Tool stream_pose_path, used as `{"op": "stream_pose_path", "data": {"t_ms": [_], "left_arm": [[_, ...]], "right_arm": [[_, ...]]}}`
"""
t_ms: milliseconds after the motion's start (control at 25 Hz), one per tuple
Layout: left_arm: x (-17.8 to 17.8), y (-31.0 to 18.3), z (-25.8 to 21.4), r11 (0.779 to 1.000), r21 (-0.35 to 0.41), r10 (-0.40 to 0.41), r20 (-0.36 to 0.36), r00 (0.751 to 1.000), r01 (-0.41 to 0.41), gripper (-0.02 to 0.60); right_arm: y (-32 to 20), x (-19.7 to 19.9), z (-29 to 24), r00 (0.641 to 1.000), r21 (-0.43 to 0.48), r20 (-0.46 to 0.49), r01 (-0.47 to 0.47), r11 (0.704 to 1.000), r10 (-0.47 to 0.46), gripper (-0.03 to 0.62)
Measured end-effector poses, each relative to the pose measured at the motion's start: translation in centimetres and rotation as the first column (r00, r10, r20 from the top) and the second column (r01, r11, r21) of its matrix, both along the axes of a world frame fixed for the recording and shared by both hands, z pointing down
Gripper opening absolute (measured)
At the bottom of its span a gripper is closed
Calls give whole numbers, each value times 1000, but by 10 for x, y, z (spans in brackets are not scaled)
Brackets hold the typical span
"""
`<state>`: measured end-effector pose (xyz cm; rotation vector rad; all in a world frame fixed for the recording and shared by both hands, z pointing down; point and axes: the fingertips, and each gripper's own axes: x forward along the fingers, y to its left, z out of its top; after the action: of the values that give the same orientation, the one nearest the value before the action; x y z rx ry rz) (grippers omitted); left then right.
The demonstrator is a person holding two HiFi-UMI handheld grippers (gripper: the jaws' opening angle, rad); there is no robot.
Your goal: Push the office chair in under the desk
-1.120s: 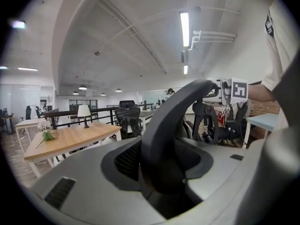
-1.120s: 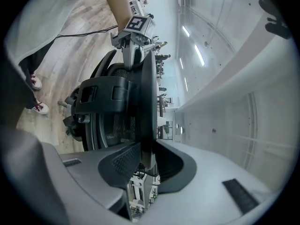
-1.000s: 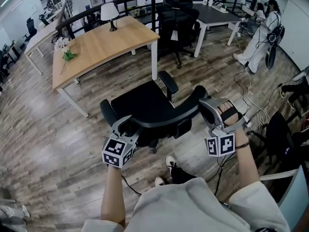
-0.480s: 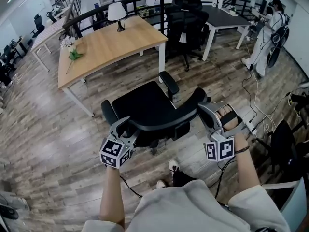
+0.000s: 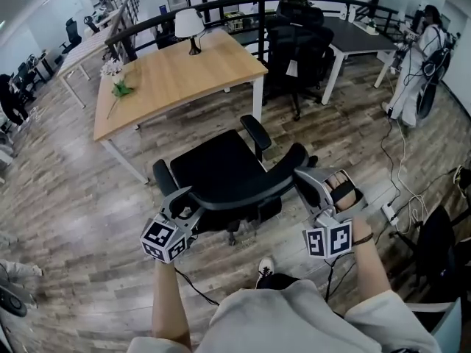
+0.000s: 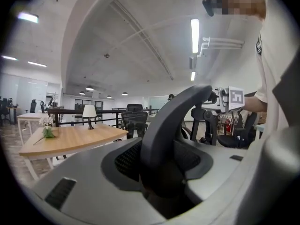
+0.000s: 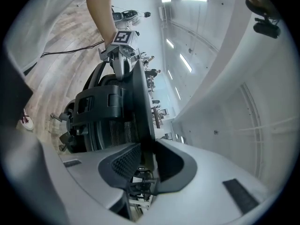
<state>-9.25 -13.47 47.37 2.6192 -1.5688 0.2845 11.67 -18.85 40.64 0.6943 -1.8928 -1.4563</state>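
Wood-plank floor (image 5: 66, 219) with a light-wood desk (image 5: 191, 76) on white legs standing on it. On the desk top: a lamp (image 5: 190, 24) with a white shade at the far edge, and a sprig of white flowers (image 5: 112, 68) with green leaves near the far left corner; the rest of the top is bare wood. On the floor: a black office chair (image 5: 217, 169) off the desk's near right corner, not under the top; black chairs (image 5: 298, 46) beyond the desk's right end, beside a dark-topped table (image 5: 357, 39); loose cables (image 5: 401, 169) and a white power strip (image 5: 388, 212) along the right.
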Motion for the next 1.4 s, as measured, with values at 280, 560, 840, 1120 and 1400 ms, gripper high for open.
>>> {"op": "stream_pose_path", "data": {"t_ms": [280,560,840,1120,1400], "left_arm": [[-7,-43,5,997,-27,-73,26,997,74,244],[-19,-86,6,990,-48,-130,19,991,130,247],[-37,-128,5,989,-43,-141,8,990,141,247],[-66,-165,2,990,-25,-136,-7,991,136,247],[-106,-215,3,993,-14,-117,-20,993,117,245]], "right_arm": [[-51,-9,2,997,10,-13,72,997,-71,115],[-103,-25,2,995,10,0,103,995,-103,115],[-148,-44,1,995,14,7,103,995,-103,115],[-183,-72,-2,994,17,9,109,994,-109,117],[-231,-111,0,996,12,-8,88,996,-88,117]]}}
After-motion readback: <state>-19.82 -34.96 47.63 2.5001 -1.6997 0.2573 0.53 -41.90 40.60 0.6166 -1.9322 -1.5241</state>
